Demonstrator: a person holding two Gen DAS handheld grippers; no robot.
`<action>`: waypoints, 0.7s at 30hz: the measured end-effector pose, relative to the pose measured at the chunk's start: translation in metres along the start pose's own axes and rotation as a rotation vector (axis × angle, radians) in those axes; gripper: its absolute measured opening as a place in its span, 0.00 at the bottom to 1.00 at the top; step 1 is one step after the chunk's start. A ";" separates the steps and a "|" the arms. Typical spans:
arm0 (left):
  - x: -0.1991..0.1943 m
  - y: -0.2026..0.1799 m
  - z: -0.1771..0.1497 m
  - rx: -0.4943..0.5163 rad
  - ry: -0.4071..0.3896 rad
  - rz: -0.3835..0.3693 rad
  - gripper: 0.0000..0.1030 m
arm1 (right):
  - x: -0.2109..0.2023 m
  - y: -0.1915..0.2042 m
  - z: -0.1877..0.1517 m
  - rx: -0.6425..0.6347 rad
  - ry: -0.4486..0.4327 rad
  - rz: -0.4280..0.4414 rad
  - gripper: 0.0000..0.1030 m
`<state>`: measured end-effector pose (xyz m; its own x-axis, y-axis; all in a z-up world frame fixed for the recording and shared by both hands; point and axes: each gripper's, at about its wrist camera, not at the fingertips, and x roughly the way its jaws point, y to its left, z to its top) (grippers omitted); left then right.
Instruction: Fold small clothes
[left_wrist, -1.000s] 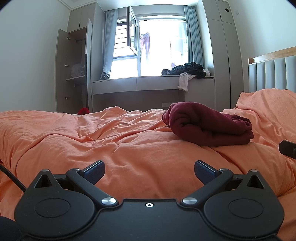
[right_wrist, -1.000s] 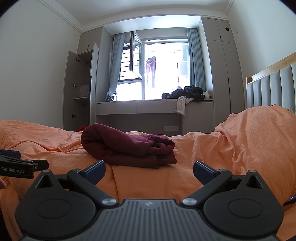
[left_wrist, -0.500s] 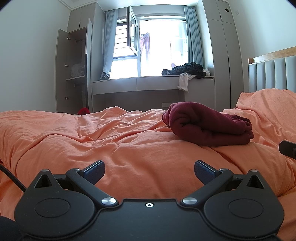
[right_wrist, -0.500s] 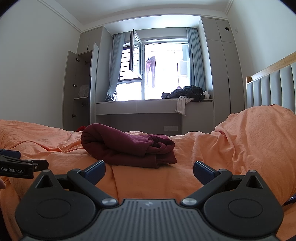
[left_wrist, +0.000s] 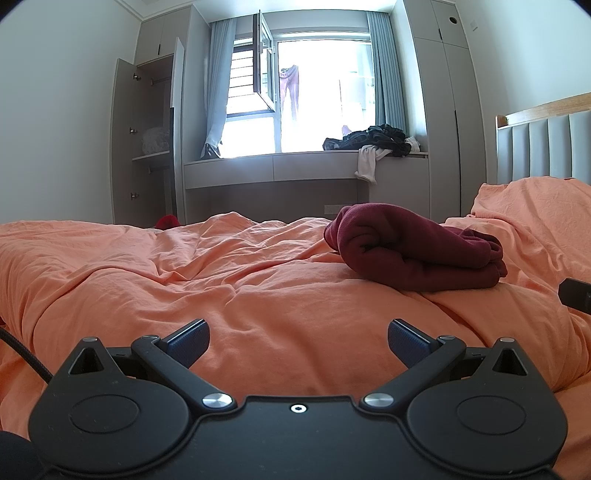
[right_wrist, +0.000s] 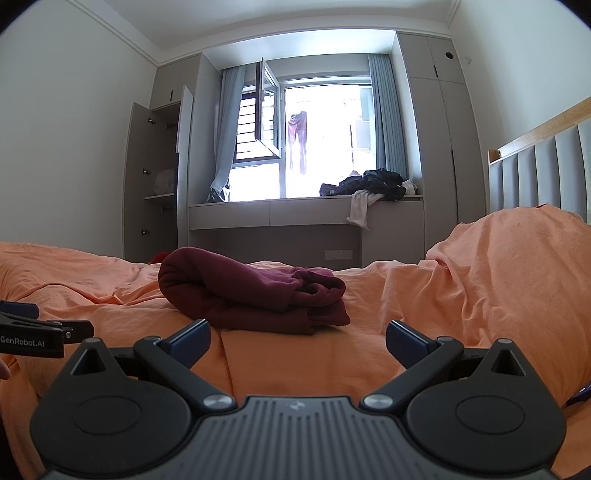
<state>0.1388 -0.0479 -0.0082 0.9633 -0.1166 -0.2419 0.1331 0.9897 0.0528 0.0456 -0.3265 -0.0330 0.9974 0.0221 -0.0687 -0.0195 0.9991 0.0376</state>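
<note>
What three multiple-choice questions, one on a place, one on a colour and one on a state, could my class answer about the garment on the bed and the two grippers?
1. Where does the folded garment lie?
A. on the orange bedding
B. on the window ledge
C. inside the open wardrobe

2. What colour is it?
A. white
B. dark red
C. grey

3. How do the jaws of the left gripper and right gripper stand?
A. both shut on cloth
B. one open, one shut
C. both open, holding nothing

Answers:
1 A, since it rests on the bedding in both views.
2 B, since its cloth is maroon throughout.
3 C, since each pair stands wide apart with only bedding showing between.
</note>
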 end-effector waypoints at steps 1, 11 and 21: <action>0.000 0.000 0.000 -0.001 0.000 0.000 1.00 | 0.000 0.000 0.000 0.000 0.000 0.000 1.00; 0.000 0.000 0.000 -0.002 0.001 0.001 1.00 | -0.001 0.001 0.001 -0.001 0.001 0.001 1.00; 0.001 0.002 -0.002 -0.009 0.019 0.003 1.00 | -0.001 0.001 0.001 -0.001 0.002 0.000 1.00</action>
<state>0.1393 -0.0461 -0.0106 0.9591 -0.1117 -0.2602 0.1277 0.9908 0.0454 0.0446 -0.3251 -0.0320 0.9972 0.0225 -0.0709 -0.0199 0.9991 0.0368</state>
